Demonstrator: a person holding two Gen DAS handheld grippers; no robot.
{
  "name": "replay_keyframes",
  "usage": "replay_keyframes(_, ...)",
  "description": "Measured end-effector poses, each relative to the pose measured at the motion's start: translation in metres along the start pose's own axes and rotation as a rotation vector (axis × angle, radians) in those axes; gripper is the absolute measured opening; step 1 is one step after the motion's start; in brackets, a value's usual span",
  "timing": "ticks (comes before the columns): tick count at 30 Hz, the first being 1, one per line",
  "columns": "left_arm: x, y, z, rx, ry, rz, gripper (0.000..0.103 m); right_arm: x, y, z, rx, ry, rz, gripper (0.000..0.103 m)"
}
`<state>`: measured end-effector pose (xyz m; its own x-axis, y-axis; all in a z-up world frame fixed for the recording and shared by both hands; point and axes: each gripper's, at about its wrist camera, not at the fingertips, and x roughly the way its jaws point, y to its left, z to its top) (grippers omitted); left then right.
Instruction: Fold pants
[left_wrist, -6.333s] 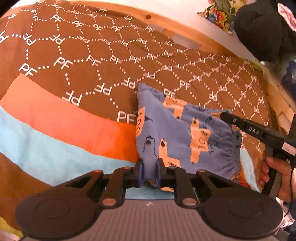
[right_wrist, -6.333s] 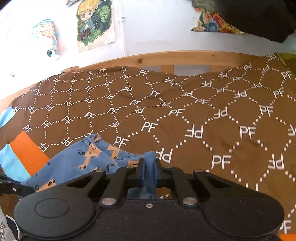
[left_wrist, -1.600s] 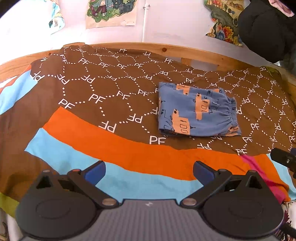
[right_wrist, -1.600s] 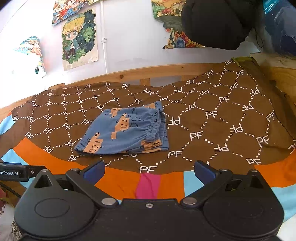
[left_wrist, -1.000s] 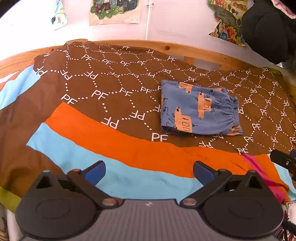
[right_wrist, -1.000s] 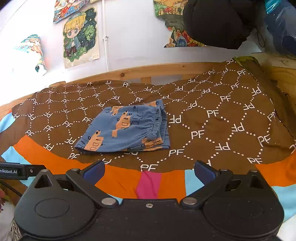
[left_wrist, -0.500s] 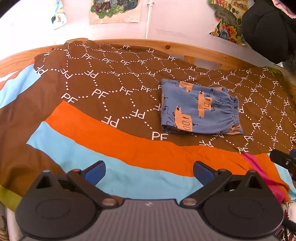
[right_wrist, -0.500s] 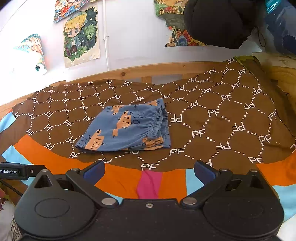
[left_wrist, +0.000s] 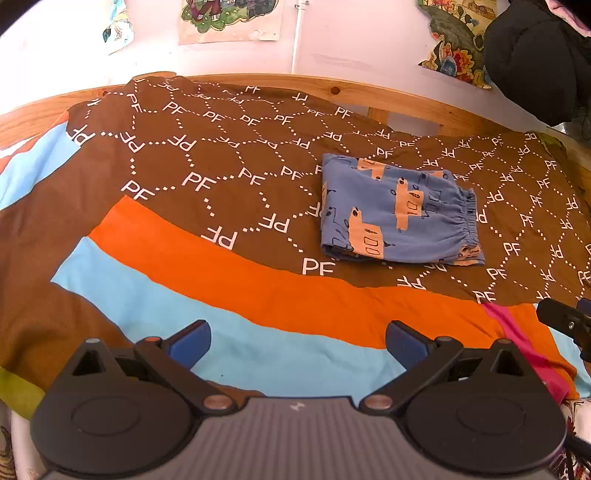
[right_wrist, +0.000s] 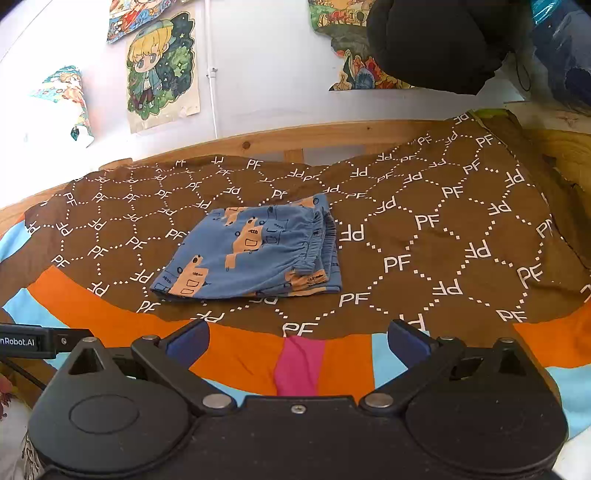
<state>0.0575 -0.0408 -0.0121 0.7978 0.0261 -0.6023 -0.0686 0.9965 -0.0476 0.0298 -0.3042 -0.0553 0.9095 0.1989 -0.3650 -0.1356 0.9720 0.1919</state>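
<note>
The pants (left_wrist: 399, 218) lie folded into a compact, roughly square bundle on the brown part of the bedspread (left_wrist: 221, 192), toward the far side of the bed, not far from the wooden bed frame (left_wrist: 369, 96). They are blue with orange-tan vehicle shapes outlined in dark ink. The gathered elastic waistband sits along the right edge of the bundle, and from the right wrist view (right_wrist: 258, 251) a couple of stacked layers show there, slightly offset, with a strip of the printed underside peeking out at the near right corner. The left edge is a smooth fold. The top lies flat with only soft creases.

Both tools are held back at the near edge of the bed, well apart from the pants. The left hand-held gripper (left_wrist: 297, 341) has its blue-padded fingers spread wide with nothing between them, over the light-blue and orange stripes. The right hand-held gripper (right_wrist: 297, 341) is likewise spread wide and empty, above the pink and orange patch.

How many layers the bundle has underneath cannot be made out. The legs are tucked out of sight. A dark bulky thing (right_wrist: 436, 40) hangs at the upper right, cut off by the frame, and the posters (right_wrist: 162, 70) on the wall are partly cropped.
</note>
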Motion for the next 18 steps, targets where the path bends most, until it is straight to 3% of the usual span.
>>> replay_keyframes(6, -0.0010, -0.0028, 0.0020, 0.028, 0.001, 0.072, 0.103, 0.0002, 0.0005, -0.0006, -0.001, 0.000, 0.000, 0.102)
replay_keyframes(18, -0.0019, -0.0004, 0.0021, 0.014, -0.003, 0.074, 0.103, 0.0007, 0.0007, -0.0018, -0.003, 0.004, 0.003, 0.102)
